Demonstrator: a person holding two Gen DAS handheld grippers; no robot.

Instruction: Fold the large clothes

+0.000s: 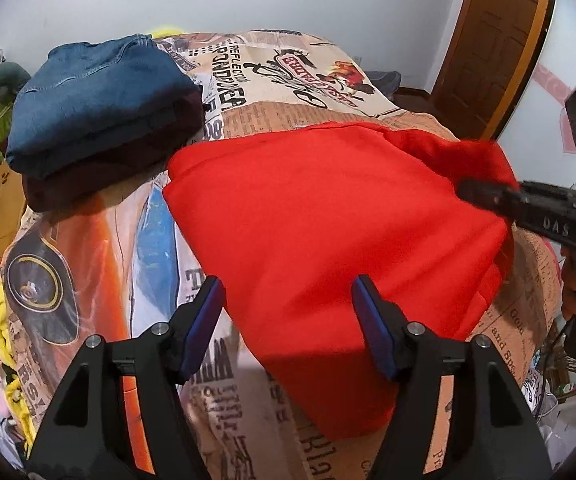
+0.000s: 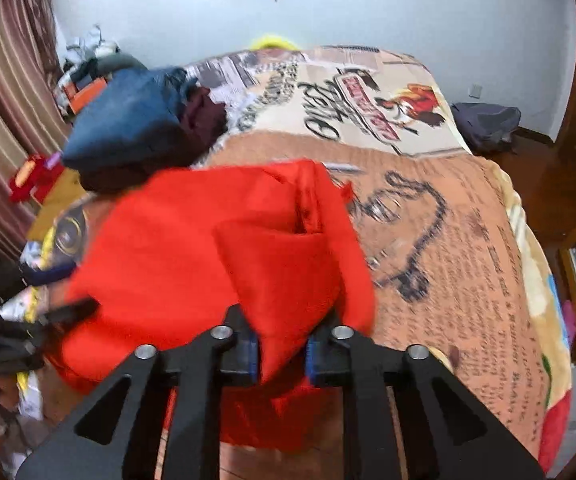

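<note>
A large red garment [image 1: 328, 232] lies partly folded on the printed bedspread [image 1: 296, 76]. My left gripper [image 1: 288, 292] is open and empty, hovering just above the garment's near left edge. My right gripper [image 2: 281, 356] is shut on a bunched fold of the red garment [image 2: 191, 256] and lifts it over the rest of the cloth. The right gripper also shows in the left wrist view [image 1: 472, 192] at the garment's right edge.
A stack of folded clothes, blue denim [image 1: 95, 96] on top of a dark maroon piece [image 1: 99, 176], sits at the bed's far left. A wooden door [image 1: 492, 40] stands at the right. Clutter lies on the floor left of the bed [image 2: 27, 184].
</note>
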